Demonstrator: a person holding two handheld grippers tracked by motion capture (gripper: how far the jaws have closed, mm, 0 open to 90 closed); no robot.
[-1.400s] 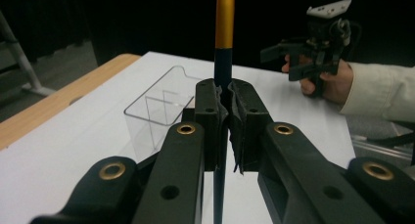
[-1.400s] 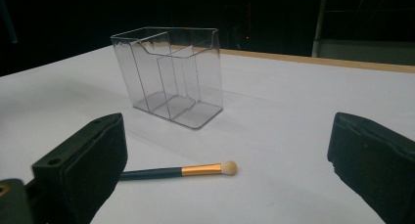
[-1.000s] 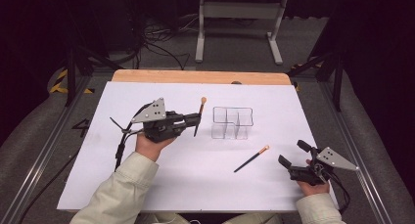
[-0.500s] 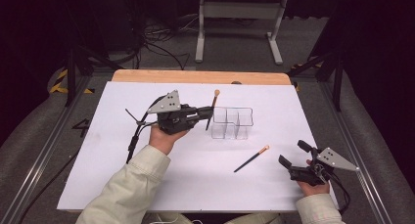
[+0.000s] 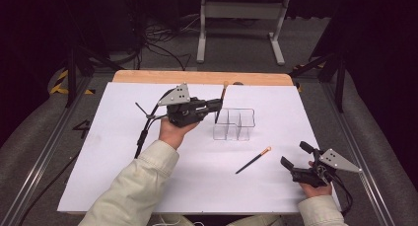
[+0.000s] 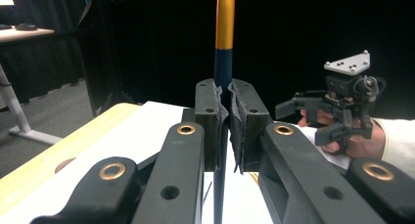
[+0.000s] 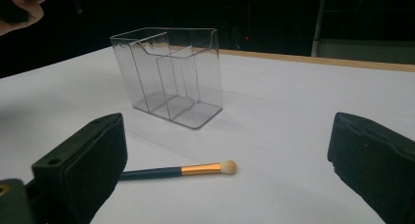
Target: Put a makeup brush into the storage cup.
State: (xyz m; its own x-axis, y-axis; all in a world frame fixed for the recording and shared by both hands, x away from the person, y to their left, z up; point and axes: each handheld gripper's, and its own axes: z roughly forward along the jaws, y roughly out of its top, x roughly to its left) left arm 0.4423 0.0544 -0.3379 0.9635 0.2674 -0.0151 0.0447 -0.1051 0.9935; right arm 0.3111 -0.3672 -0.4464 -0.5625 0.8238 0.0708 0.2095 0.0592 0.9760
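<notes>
My left gripper (image 5: 215,105) is shut on a makeup brush (image 5: 221,101) with a dark handle and gold ferrule. It holds the brush nearly upright, bristles up, just left of the clear plastic organizer (image 5: 234,124). In the left gripper view the pads (image 6: 214,117) press on the brush handle (image 6: 223,70). A second brush (image 5: 254,159) lies on the white sheet between the organizer and my right gripper (image 5: 295,163), which rests open near the front right. In the right gripper view that second brush (image 7: 181,171) lies between the wide-apart jaws, untouched, with the organizer (image 7: 169,72) behind it.
A white sheet (image 5: 113,152) covers the table, with a wooden edge (image 5: 197,77) at the back. A metal stand (image 5: 241,23) and cables sit on the floor beyond. The far hand and its gripper (image 6: 345,104) appear in the left gripper view.
My left gripper has carried the upright brush to the right and slightly up, from the sheet's left-middle to the organizer's left side. The right gripper has stayed still.
</notes>
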